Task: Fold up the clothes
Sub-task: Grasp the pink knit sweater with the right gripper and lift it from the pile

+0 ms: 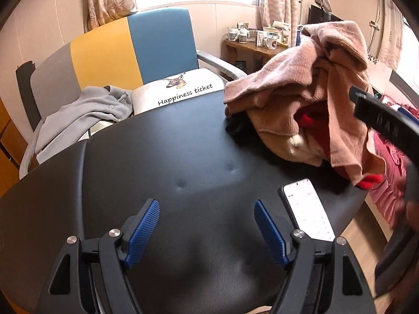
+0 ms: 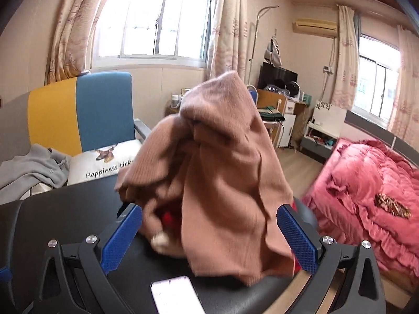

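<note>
In the left wrist view, the left gripper (image 1: 207, 231) is held over the black table (image 1: 157, 141) with jaws wide and empty. A pink-brown sweater (image 1: 309, 91) is heaped at the far right edge, a smartphone (image 1: 307, 209) near it.

In the right wrist view, the right gripper (image 2: 209, 238) is seen with jaws wide around the sweater's (image 2: 222, 157) lower folds, nothing being clamped.

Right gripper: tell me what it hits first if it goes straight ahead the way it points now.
Most likely the pinkish-brown sweater. The right gripper is open, and the heaped garment fills the space between and just beyond its fingers, on the black table. Exact depth is unclear through the fisheye.
</note>
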